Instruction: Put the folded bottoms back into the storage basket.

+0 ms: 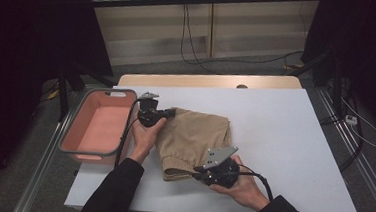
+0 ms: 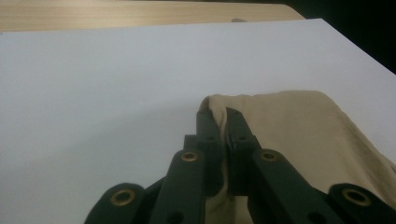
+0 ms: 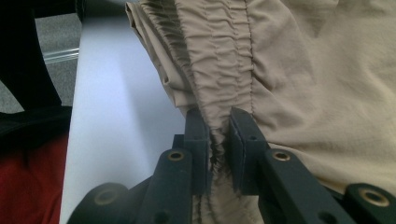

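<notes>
The white rectangular table top [image 1: 284, 138] carries all items; a light wooden edge [image 1: 208, 81] shows beyond its far side. A pink rectangular plastic basket [image 1: 97, 127] with a grey rim sits at the table's left edge, just outboard of the left gripper.

The folded tan fabric garment [image 1: 196, 141] with a gathered elastic waistband lies on the table between the two grippers, touching both.

The left gripper [image 1: 168, 113], held in the person's left hand [image 1: 146, 135], has its jaws closed tight on a folded corner of the garment; in the left gripper view the cloth edge [image 2: 223, 116] is pinched between the fingertips and the rest spreads to the right of them.

The right gripper [image 1: 199, 171], held in the right hand [image 1: 240, 187], has its jaws fully closed on the gathered waistband [image 3: 219, 140], with the ruched band running up and away from the fingertips. A black cable [image 1: 265, 184] trails from it.
</notes>
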Demonstrator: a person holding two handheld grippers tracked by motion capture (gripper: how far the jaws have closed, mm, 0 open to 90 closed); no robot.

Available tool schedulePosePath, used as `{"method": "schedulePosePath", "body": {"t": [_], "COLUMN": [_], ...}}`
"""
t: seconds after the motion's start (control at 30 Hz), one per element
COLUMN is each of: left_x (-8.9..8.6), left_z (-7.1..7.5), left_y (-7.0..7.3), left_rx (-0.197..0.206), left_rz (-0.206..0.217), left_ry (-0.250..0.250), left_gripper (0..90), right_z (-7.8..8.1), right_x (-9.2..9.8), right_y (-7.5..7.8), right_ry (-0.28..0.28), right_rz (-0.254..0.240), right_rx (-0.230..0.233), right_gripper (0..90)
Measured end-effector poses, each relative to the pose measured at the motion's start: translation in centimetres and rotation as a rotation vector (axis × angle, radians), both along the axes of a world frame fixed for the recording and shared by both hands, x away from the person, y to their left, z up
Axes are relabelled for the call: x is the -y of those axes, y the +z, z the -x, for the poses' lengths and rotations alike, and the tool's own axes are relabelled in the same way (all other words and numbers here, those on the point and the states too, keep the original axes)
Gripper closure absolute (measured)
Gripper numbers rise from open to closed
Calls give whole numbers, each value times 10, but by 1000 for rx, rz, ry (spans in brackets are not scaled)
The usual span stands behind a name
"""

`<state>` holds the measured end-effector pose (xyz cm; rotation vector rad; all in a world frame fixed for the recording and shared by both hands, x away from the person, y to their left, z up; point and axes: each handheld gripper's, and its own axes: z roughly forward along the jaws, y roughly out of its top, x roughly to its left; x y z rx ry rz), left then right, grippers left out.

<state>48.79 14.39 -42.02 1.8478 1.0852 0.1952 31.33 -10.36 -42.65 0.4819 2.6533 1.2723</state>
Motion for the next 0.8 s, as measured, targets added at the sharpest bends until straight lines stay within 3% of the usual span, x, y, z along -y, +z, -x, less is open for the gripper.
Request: {"method": "schedulePosePath", "body": {"t": [0.47, 0.67, 0.8], "left_x": [-2, -3, -6], "left_z": [3, 5, 6], "left_y": [12, 18, 23], "left_rx": [30, 48, 54], "left_rz": [29, 22, 42], "left_ry": [-11, -11, -11], "left_gripper": [867, 868, 868], "right_z": [2, 2, 3], "right_x": [0, 0, -1], "right_y": [5, 8, 10], "right_ry": [-4, -8, -6], "right_rz": [-21, -35, -40], "right_rx": [20, 27, 36], "right_gripper": [790, 790, 789]}}
